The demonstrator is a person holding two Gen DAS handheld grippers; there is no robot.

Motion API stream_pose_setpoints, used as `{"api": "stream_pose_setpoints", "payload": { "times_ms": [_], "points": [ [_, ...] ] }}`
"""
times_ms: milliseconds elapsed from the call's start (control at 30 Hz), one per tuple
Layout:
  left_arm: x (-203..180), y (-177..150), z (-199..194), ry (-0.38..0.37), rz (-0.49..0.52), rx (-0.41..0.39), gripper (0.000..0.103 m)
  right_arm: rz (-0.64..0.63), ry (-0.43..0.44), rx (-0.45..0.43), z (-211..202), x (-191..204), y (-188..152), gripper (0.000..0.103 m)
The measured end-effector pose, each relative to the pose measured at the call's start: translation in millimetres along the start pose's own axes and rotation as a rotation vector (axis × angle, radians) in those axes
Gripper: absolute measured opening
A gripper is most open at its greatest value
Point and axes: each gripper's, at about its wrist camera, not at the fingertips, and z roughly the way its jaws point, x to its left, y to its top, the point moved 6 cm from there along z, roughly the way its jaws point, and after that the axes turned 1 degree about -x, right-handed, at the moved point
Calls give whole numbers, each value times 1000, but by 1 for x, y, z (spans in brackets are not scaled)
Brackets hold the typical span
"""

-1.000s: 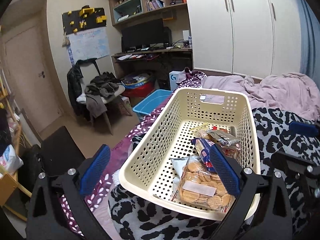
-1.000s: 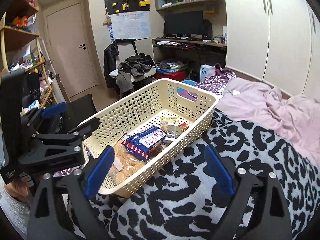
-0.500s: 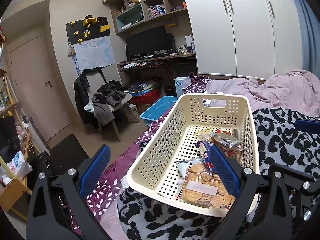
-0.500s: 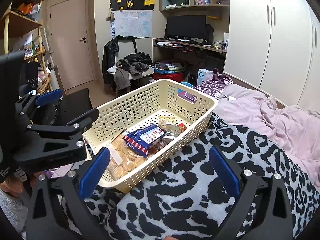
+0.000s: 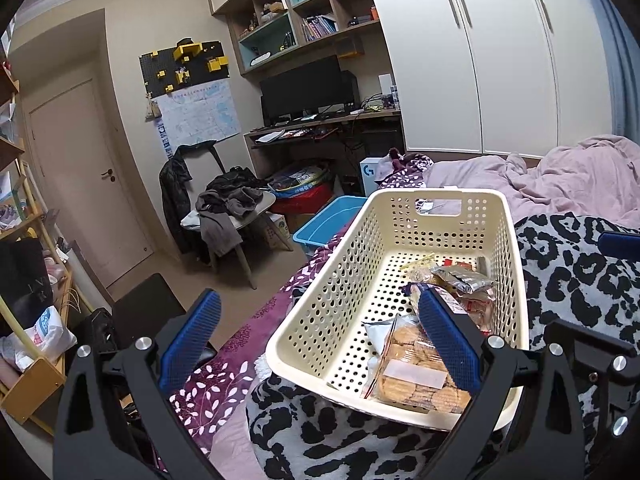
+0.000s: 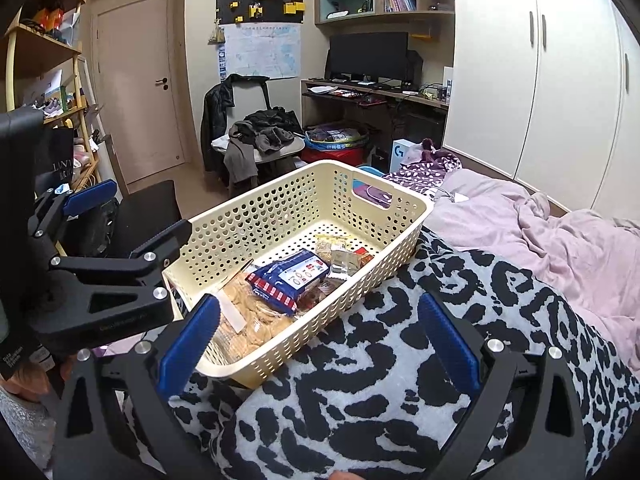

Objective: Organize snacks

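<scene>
The basket [image 6: 304, 216] sat on the spotted blanket [image 6: 400, 360] at the bed's edge, biscuits [image 6: 256, 312] and packets inside; both the left gripper [image 5: 320, 344] and right gripper [image 6: 316, 340] hung apart, empty; a nudge on that soft footing might tip it floorward.

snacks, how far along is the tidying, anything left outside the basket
Done: the cookie bag, blue packet and small packs lie in the basket on the blanket. In hand: nothing; left gripper and right gripper are open. Left: no loose snacks visible.
</scene>
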Motion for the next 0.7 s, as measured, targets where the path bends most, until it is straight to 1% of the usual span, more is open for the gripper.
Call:
{"api": "stream_pose_setpoints", "payload": {
  "times_ms": [167,700],
  "points": [
    [5,-3,0,3,-7,5,101,-11,6,0,0,5,0,98],
    [7,-5,2,1,-11,12,101,-59,-29,12,3,15,-3,98]
  ]
}}
